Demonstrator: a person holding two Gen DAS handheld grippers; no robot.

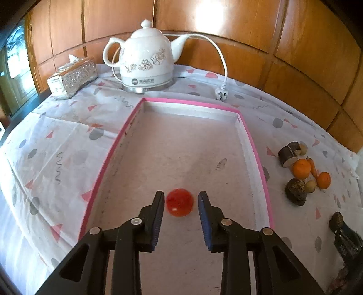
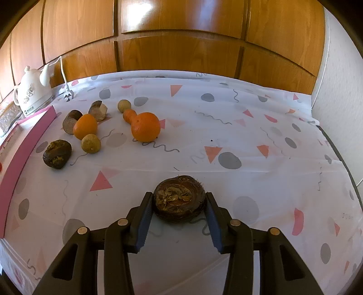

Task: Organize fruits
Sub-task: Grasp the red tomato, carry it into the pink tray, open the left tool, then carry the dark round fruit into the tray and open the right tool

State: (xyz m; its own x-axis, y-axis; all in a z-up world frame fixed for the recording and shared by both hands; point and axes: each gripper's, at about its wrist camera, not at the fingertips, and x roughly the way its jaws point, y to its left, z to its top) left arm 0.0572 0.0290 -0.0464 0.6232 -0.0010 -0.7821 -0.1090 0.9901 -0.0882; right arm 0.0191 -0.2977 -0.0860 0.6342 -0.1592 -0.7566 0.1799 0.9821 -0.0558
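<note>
— The wall panels are glossy varnished wood, and the kettle looks like glazed white ceramic.

— The tablecloth seems thin, creased plastic. The brown corm is rough and matt; the oranges have dimpled skin, and the red ball shines.
</note>
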